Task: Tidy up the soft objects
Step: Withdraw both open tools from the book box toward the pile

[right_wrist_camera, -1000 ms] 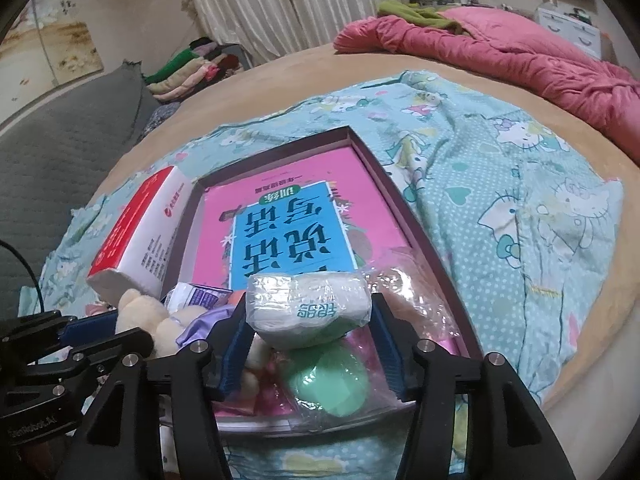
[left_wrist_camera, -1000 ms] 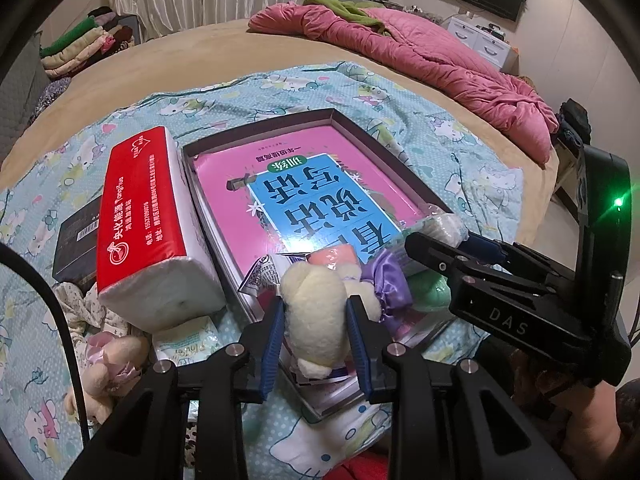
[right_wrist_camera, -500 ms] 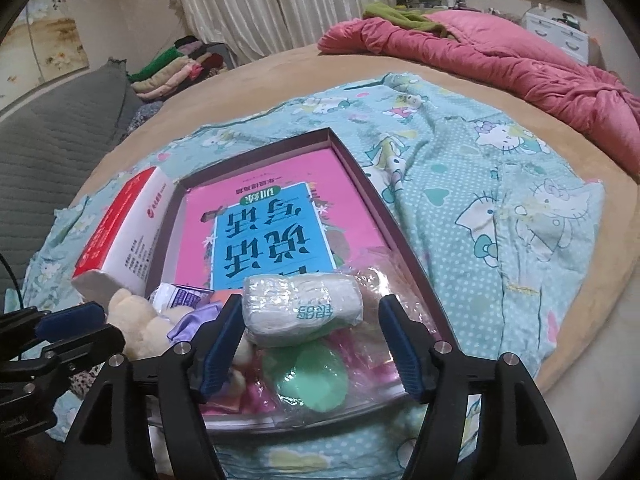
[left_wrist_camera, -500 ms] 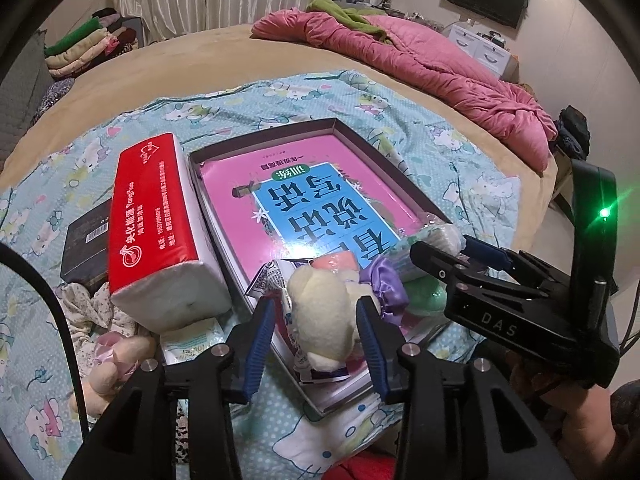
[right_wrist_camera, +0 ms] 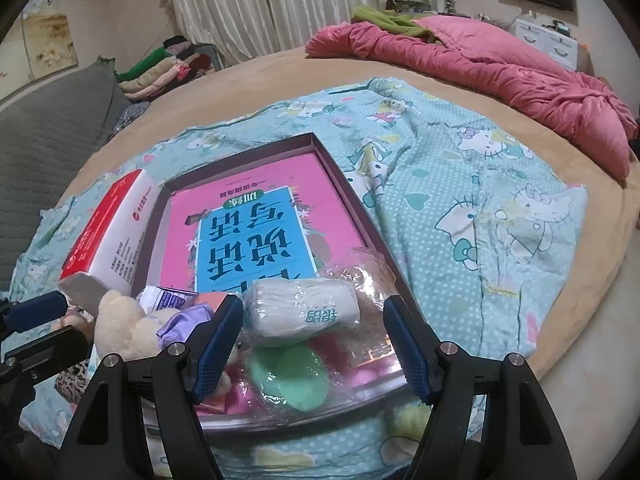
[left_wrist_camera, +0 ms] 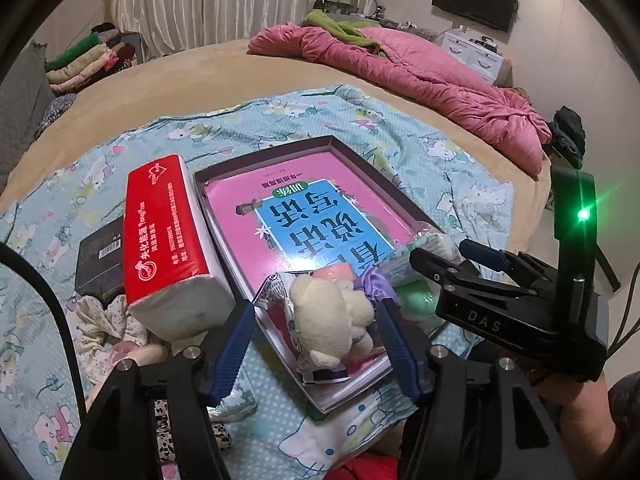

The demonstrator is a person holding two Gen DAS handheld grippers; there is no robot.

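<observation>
A cream plush bear [left_wrist_camera: 332, 312] with a purple bow lies at the near end of a dark-rimmed tray [left_wrist_camera: 372, 164] that holds a pink and blue book. My left gripper [left_wrist_camera: 316, 344] straddles the bear, its jaws opening and both blue pads clear of the plush. A white wrapped tissue pack [right_wrist_camera: 300, 312] rests on a clear bag with a green item [right_wrist_camera: 292, 380] in the same tray [right_wrist_camera: 344, 184]. My right gripper [right_wrist_camera: 312, 344] has its jaws opening around the pack without touching it. In the right wrist view the bear [right_wrist_camera: 120, 328] and the left gripper [right_wrist_camera: 44, 328] sit at the lower left.
A red and white tissue brick [left_wrist_camera: 160, 240] leans against the tray's left side, with a black box [left_wrist_camera: 98, 256] behind it. A patterned blue sheet [right_wrist_camera: 460, 200] covers the bed. A pink quilt [left_wrist_camera: 420, 76] lies at the back, and folded clothes [left_wrist_camera: 80, 64] at the far left.
Both grippers have spread their jaws. The left has let go of the plush bear and the right has let go of the white tissue pack; both things now lie in the tray.
</observation>
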